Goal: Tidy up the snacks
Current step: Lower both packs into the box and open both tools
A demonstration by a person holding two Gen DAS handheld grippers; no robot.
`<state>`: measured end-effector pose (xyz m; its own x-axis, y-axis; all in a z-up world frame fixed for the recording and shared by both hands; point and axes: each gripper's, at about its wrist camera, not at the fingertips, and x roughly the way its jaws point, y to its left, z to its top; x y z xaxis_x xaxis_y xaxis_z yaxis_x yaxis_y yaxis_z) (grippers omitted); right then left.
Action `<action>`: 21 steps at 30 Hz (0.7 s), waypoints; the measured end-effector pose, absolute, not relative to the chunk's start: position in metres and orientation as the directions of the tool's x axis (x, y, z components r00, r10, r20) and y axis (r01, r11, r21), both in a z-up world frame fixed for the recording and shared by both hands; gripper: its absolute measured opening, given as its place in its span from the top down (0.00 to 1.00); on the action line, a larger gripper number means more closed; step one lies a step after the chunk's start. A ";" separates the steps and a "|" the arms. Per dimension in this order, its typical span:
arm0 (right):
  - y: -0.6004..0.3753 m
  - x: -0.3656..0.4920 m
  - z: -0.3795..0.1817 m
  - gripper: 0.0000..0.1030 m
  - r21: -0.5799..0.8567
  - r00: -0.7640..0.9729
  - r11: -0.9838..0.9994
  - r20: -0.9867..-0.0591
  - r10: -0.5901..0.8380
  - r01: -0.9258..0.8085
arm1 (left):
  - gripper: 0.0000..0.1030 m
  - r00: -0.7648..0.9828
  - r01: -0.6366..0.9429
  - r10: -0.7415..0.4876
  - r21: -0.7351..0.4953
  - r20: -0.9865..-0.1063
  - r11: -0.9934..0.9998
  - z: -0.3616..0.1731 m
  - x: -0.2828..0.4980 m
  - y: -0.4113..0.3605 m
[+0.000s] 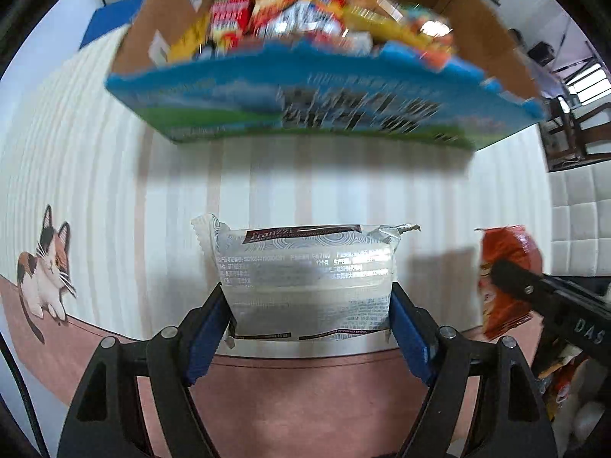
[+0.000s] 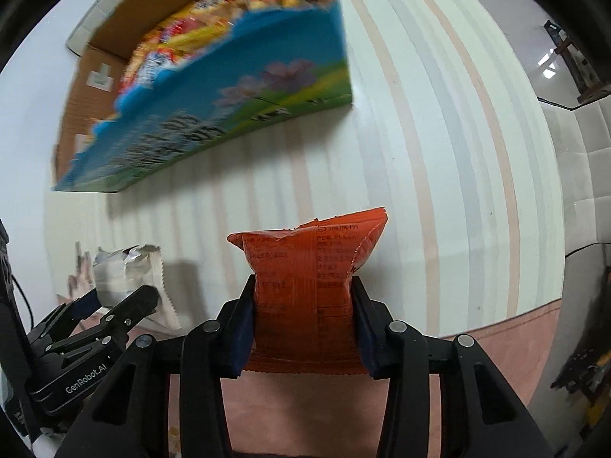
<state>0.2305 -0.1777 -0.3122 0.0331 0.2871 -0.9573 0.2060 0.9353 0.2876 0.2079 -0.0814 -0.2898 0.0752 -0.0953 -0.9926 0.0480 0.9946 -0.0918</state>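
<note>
Left tongs [image 1: 311,305] pinching a silver snack pack [image 1: 305,271], right tongs [image 2: 303,324] pinching an orange bag [image 2: 305,286], both above the table [image 2: 439,191] near the full box [image 1: 305,107]; could slip, or spill the heaped snacks.

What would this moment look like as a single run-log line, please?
left gripper: shut on silver packet | right gripper: shut on orange packet | snack box: ahead on table, open, filled

The left tool [image 1: 310,305] is clamped on a silver packet, low in frame centre; the right tool [image 2: 303,307] likewise pinches an orange packet.
</note>
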 end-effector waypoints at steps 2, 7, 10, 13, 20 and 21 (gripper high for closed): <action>-0.176 0.228 -0.297 0.55 0.310 0.055 0.929 -0.951 0.305 0.201 | 0.24 0.105 0.050 -0.120 -0.116 -0.987 0.992 -0.268 0.208 -0.084; -0.171 0.243 -0.245 0.55 0.383 0.137 0.906 -0.922 0.362 0.182 | 0.24 0.180 0.059 -0.183 -0.175 -0.966 0.983 -0.219 0.244 -0.071; -0.174 0.263 -0.217 0.55 0.412 0.185 0.897 -0.905 0.382 0.163 | 0.24 0.210 0.065 -0.205 -0.196 -0.956 0.979 -0.198 0.277 -0.059; -0.179 0.296 -0.190 0.55 0.434 0.227 0.889 -0.889 0.398 0.143 | 0.24 0.235 0.078 -0.219 -0.206 -0.947 0.975 -0.184 0.313 -0.052; -0.189 0.386 -0.175 0.55 0.416 0.283 0.900 -0.886 0.368 0.132 | 0.24 0.234 0.077 -0.188 -0.174 -0.954 0.982 -0.192 0.421 -0.043; -0.188 0.399 -0.178 0.55 0.406 0.279 0.905 -0.890 0.359 0.130 | 0.24 0.222 0.082 -0.187 -0.173 -0.957 0.982 -0.197 0.434 -0.043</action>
